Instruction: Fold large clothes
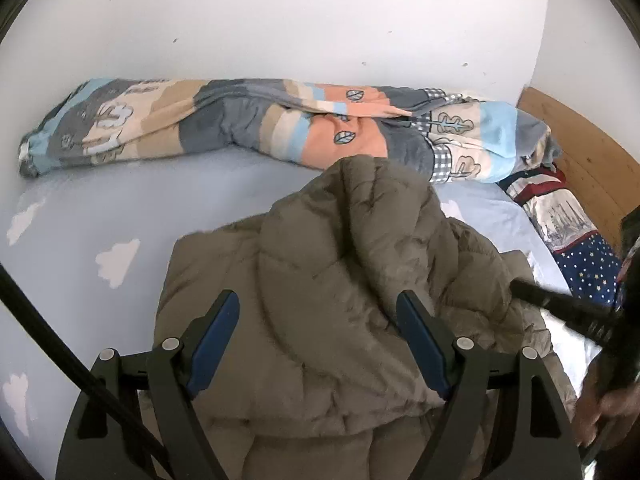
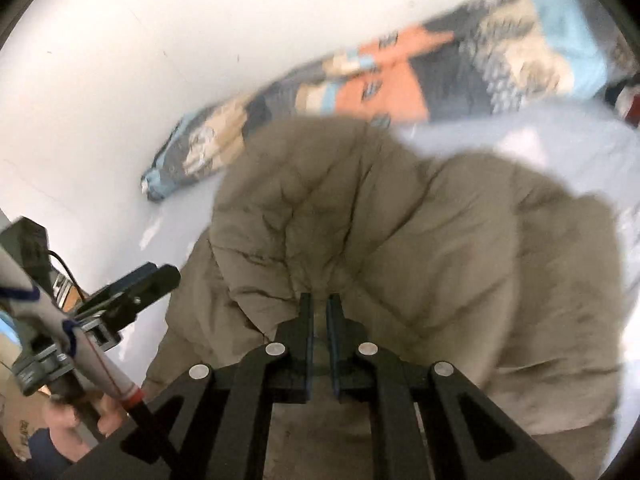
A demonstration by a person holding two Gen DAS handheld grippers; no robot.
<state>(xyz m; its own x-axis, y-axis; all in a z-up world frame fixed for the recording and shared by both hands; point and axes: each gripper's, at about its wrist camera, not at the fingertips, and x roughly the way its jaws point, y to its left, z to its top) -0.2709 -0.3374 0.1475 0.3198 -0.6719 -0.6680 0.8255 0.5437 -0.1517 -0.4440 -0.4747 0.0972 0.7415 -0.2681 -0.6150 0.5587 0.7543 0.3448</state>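
Jaws on your right gripper [image 2: 319,304] pinch a fold of the olive puffer jacket [image 2: 400,240]; your left gripper [image 1: 318,312] gapes wide above it, gripping nothing.

A white wall [image 1: 280,20] fills the upper half of the left wrist view, dotted with small dark marks. Below it lies a bed sheet [image 1: 120,208], pale blue with white cloud shapes. A rolled patchwork quilt [image 1: 256,120] in orange, grey, beige and light blue stretches along the wall. At the right edge stands a wooden headboard [image 1: 580,152], with a star-patterned pillow [image 1: 576,240] beneath it. In the lower left of the right wrist view sits what may be a cardboard box [image 2: 20,412], blurred. Light is soft and even.
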